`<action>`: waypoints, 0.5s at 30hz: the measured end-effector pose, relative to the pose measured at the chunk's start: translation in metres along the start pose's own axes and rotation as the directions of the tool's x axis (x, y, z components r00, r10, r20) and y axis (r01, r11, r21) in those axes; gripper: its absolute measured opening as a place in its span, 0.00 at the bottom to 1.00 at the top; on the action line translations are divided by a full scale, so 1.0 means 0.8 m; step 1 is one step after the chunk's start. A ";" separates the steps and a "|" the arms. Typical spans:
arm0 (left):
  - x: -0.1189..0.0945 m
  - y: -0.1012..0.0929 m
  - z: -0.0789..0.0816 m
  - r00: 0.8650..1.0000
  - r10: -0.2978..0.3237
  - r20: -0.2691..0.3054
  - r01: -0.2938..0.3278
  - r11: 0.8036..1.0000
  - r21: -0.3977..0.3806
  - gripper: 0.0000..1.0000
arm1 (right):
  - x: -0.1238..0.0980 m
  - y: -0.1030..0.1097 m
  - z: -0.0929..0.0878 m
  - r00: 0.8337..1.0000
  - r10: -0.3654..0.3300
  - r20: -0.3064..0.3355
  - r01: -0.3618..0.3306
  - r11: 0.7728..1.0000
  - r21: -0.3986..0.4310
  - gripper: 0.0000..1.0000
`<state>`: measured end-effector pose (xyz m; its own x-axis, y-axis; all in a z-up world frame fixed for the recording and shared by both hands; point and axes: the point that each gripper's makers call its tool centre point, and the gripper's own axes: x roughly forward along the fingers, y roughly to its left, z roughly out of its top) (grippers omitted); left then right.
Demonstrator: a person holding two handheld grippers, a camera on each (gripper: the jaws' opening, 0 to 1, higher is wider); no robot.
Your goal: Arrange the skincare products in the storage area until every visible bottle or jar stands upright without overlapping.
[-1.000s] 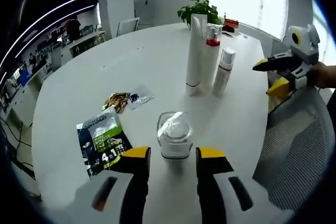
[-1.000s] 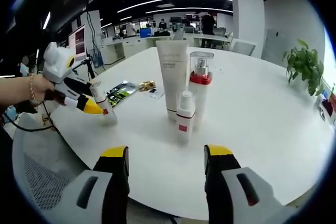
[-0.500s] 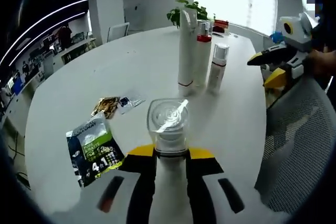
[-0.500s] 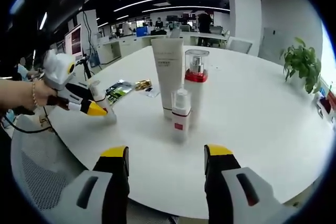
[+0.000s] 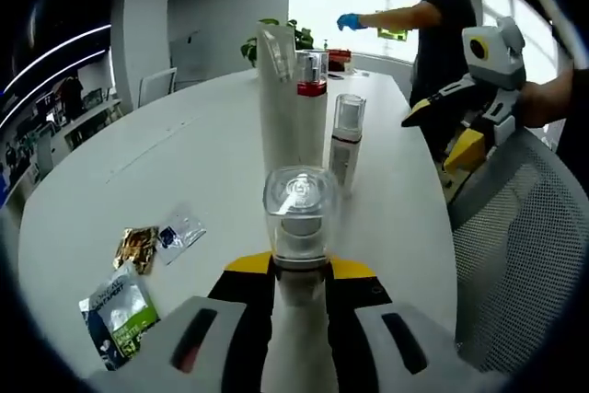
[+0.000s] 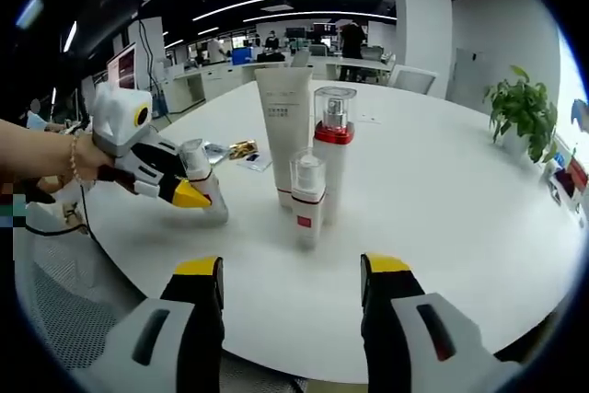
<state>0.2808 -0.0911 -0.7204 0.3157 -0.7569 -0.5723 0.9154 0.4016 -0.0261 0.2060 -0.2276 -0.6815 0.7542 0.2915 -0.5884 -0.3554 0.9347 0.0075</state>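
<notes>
Tabletop [image 6: 479, 190], white and rounded, was set in an open-plan office with ceiling light strips, a white pillar [image 6: 421, 20] and a potted plant [image 6: 523, 108]; mesh chair backs [image 5: 515, 255] were seen at its edge. Three products were counted standing upright in a tight group: one white tube [image 6: 282, 121], one red-collared pump bottle [image 6: 332, 149] and one small spray bottle [image 6: 307, 200]. A fourth, one clear-capped bottle [image 5: 299, 218], was held upright between the jaws of the left claw [image 5: 299, 269], just beside that group. Three sachets [image 5: 138, 248] were seen lying flat nearby. The right claw [image 6: 293, 273] was held wide, with nothing between its jaws, short of the spray bottle.
</notes>
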 end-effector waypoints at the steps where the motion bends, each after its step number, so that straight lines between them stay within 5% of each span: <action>1: 0.003 -0.004 0.003 1.000 -0.008 0.002 0.008 1.000 0.003 0.16 | 0.000 0.000 0.000 1.000 -0.001 0.000 0.001 1.000 0.001 0.61; 15: 0.036 -0.013 0.025 0.993 -0.115 0.022 0.114 0.992 0.062 0.16 | -0.001 -0.005 -0.002 1.000 -0.019 -0.008 0.019 1.000 0.012 0.65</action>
<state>0.2853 -0.1273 -0.7205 0.2135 -0.8093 -0.5471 0.9592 0.2800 -0.0399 0.2063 -0.2317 -0.6823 0.7566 0.2722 -0.5945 -0.3342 0.9425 0.0062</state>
